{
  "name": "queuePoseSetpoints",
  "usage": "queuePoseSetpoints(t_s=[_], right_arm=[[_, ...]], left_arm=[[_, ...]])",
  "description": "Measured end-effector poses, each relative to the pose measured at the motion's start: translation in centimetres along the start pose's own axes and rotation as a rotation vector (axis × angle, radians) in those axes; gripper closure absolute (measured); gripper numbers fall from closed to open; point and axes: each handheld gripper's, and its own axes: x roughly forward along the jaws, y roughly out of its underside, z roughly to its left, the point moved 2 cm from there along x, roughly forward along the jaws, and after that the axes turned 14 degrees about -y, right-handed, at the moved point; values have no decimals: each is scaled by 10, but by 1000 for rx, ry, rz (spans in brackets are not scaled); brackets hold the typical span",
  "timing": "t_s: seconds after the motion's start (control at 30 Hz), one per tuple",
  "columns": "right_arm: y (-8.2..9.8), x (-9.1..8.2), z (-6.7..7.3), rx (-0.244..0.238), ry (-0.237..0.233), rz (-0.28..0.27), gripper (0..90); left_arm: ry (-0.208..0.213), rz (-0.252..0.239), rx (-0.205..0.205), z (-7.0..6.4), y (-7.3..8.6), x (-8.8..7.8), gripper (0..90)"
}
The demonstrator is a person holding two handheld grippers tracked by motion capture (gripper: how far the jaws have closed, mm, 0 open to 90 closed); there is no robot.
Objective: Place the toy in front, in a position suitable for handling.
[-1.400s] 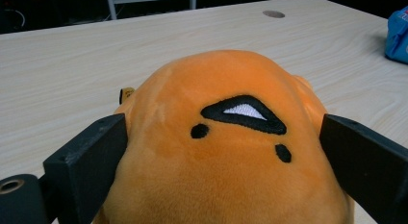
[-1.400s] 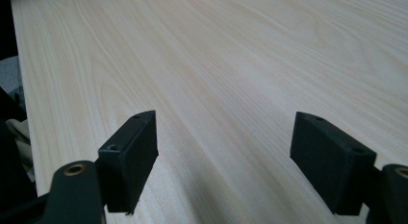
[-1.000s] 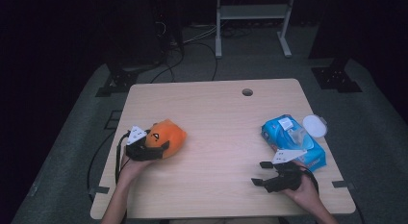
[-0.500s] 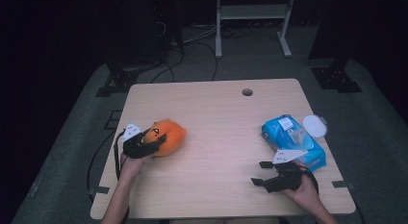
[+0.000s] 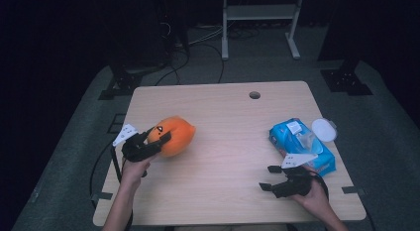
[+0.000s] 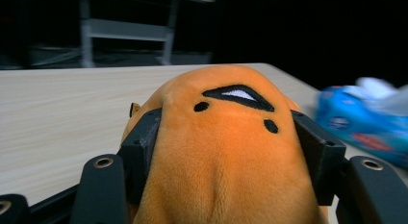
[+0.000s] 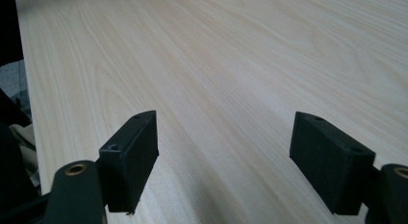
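Left tool (image 5: 157,142) clamped on orange plush toy (image 5: 174,136), jaws pressing both its sides. Right tool (image 5: 271,179) wide open, empty, low over worktop (image 5: 228,142) beside blue wipes pack (image 5: 302,144).

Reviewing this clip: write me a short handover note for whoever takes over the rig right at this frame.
Left tongs: jaws have just closed on the orange plush toy, pads pressing both its sides, at the table's left.
Right tongs: open, nothing between the jaws, low over bare table near the front right edge.
Blue wipes pack lies on the right, white round lid beside it.
Done: toy gripped.
Left: carrying and placing it, probably; the destination is unclear.
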Motion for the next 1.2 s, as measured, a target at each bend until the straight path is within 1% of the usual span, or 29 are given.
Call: queuePoseSetpoints(t_s=[0.03, 0.07, 0.13, 0.17, 0.2, 0.23, 0.27, 0.3, 0.4, 0.47, 0.5, 0.53, 0.67, 0.77, 0.8, 0.93, 1.03, 1.13, 1.17, 1.2], right_arm=[[0, 0, 0, 0, 0, 0, 241], [0, -1, 0, -2, 4, -3, 241], [0, -3, -1, 0, 9, -5, 240], [0, -3, -1, 1, 10, -7, 240], [0, -3, -1, 1, 10, -7, 240], [0, -5, -1, -1, 16, -8, 240], [0, -6, -2, 0, 19, -7, 240], [0, -7, -2, 1, 23, -7, 240], [1, -11, -4, 2, 33, -13, 240], [2, -13, -6, 10, 38, -21, 241], [2, -14, -7, 12, 39, -23, 240], [2, -15, -7, 15, 38, -23, 240], [3, -18, -8, 20, 44, -29, 241], [3, -21, -8, 21, 53, -34, 241], [3, -22, -9, 23, 55, -38, 240], [4, -28, -11, 26, 69, -49, 250], [4, -32, -11, 30, 82, -59, 250], [4, -36, -10, 29, 97, -72, 259], [3, -38, -9, 23, 99, -78, 259], [2, -39, -7, 18, 102, -85, 260]], left_arm=[[0, 0, 0, 0, 0, 0, 370], [33, -1, 32, -13, -3, 1, 369], [71, 2, 62, -27, -5, 3, 369], [92, 0, 69, -35, -5, 4, 369], [92, 0, 69, -35, -5, 4, 369], [130, 0, 93, -50, -6, 6, 368], [130, 0, 93, -50, -6, 6, 367], [163, -2, 108, -64, -5, 8, 367], [216, -3, 121, -84, -1, 11, 366], [227, -10, 148, -98, 4, 14, 365], [230, -15, 173, -105, 7, 16, 364], [233, -16, 188, -110, 10, 18, 363], [271, 8, 182, -124, 23, 27, 362], [292, 30, 207, -134, 33, 31, 361], [304, 36, 207, -138, 35, 32, 360], [344, 50, 230, -150, 45, 35, 356], [378, 65, 244, -155, 53, 36, 350], [411, 99, 263, -159, 62, 37, 338], [426, 109, 275, -160, 66, 38, 324], [434, 102, 293, -161, 68, 37, 305]])
